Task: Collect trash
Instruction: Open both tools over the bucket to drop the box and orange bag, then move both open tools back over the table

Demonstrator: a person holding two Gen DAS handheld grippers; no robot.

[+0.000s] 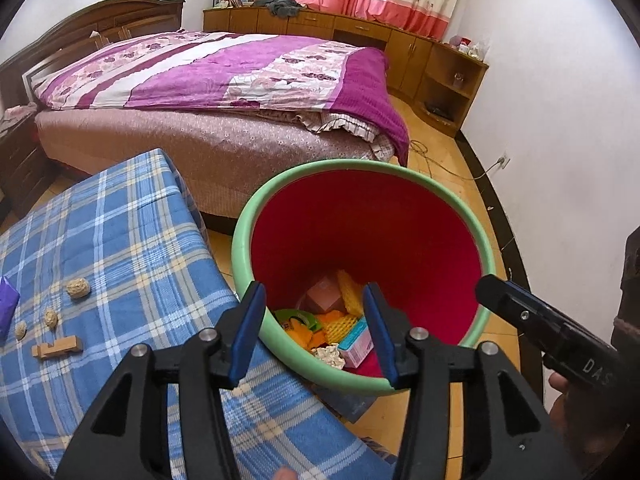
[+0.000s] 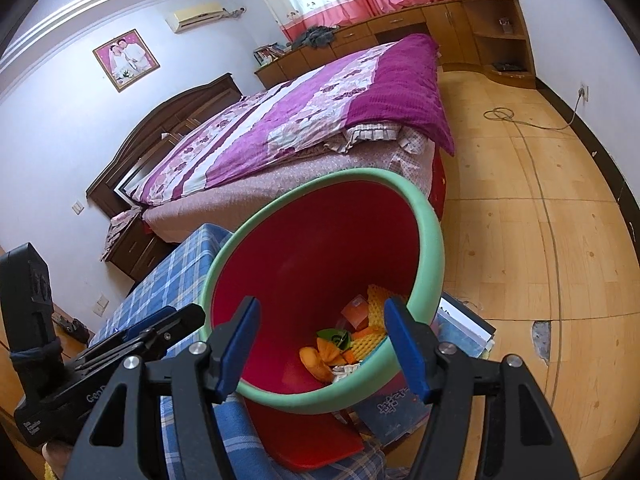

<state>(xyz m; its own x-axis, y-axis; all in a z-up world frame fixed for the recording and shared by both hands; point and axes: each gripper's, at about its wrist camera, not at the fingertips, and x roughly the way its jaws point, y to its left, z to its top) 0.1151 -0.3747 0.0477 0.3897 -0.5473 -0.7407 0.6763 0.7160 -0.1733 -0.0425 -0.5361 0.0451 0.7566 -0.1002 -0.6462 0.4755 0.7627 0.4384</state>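
Occlusions and cut-offs:

The trash bin [image 1: 362, 168] has its near rim partly covered by the left gripper [image 1: 314, 330] fingers. The bin contents [image 1: 334, 320] overlap one another; only the top layer can be identified (foam net, small boxes, crumpled paper).

The purple object [image 1: 7, 304] on the checked cloth [image 1: 120, 240] is cut by the left frame edge.

Printing on the booklet [image 2: 394, 402] under the bin is too blurred to read.

The right gripper [image 1: 486, 288] shows one finger only.

Both wrist views angle steeply down, close above the red bin [image 1: 360, 216] [image 2: 316, 248]; shared background: bed [image 1: 224, 68] [image 2: 304, 120].
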